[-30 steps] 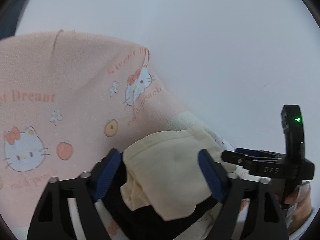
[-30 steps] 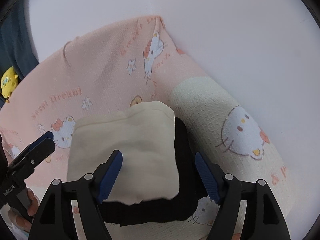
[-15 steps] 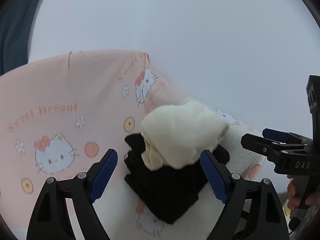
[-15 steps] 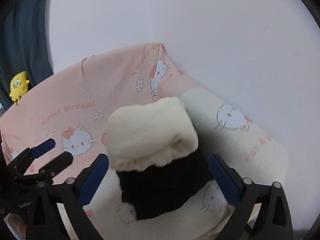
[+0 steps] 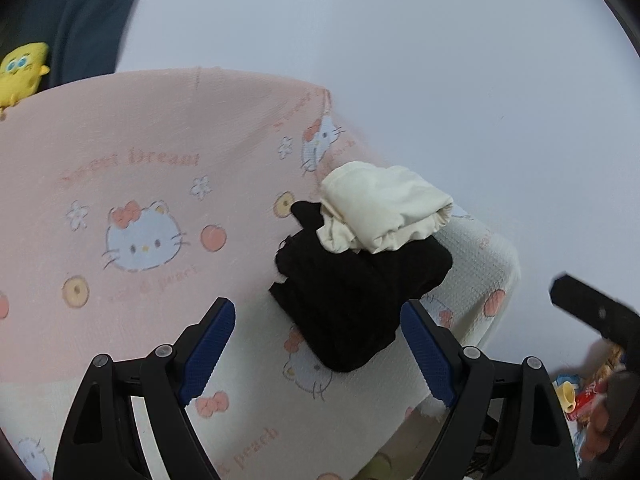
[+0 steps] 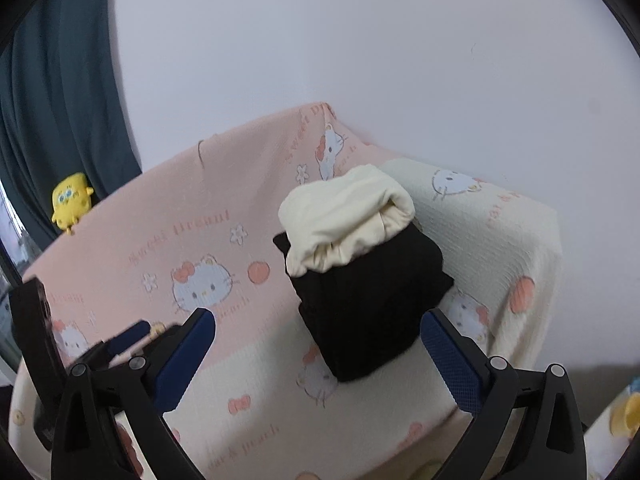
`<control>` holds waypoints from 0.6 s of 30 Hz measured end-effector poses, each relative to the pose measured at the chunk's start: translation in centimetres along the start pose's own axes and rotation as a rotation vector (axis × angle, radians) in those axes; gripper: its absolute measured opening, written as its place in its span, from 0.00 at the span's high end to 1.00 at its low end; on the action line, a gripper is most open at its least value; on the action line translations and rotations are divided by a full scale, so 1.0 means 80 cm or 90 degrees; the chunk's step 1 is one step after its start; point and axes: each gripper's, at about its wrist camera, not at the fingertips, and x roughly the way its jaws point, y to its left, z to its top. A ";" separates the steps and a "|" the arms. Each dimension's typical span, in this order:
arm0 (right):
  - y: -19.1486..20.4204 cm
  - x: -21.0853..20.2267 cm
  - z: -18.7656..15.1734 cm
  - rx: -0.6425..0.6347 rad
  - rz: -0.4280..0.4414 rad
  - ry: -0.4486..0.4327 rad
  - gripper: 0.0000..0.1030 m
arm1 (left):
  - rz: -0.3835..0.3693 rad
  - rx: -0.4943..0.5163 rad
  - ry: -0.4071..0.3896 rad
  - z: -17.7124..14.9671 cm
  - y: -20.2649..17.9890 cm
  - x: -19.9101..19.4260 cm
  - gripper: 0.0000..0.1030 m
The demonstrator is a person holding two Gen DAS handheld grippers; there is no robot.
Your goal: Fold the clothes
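Both grippers have backed off the stack since the earlier frames; right gripper [image 6: 318, 354] jaws have just been opening, nothing between them now. Cream folded garment [image 5: 384, 210] sits on top of black folded garment [image 5: 356, 292], centre-right of frame in both views, resting on the pink and cream cat-print blanket [image 5: 132, 160]. Left gripper [image 5: 318, 354] released too, jaws wide, pads clear of the black garment. Yellow plush toy [image 6: 71, 200] at the blanket's left edge, dark curtain [image 6: 52, 92] upper left, white wall [image 6: 360, 40] behind
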 end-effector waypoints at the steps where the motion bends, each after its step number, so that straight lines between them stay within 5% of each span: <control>1: 0.003 -0.005 -0.004 -0.006 -0.005 -0.001 0.01 | 0.008 0.003 0.003 -0.002 -0.001 -0.003 0.18; 7: 0.022 -0.037 -0.036 -0.025 -0.040 -0.027 0.01 | 0.019 0.020 -0.017 -0.019 -0.009 -0.032 0.18; 13: 0.046 -0.057 -0.071 -0.064 -0.128 -0.053 0.01 | 0.071 0.107 -0.064 -0.031 -0.041 -0.057 0.18; 18: 0.042 -0.071 -0.107 -0.042 -0.157 -0.059 0.01 | 0.041 0.103 -0.060 -0.040 -0.047 -0.071 0.18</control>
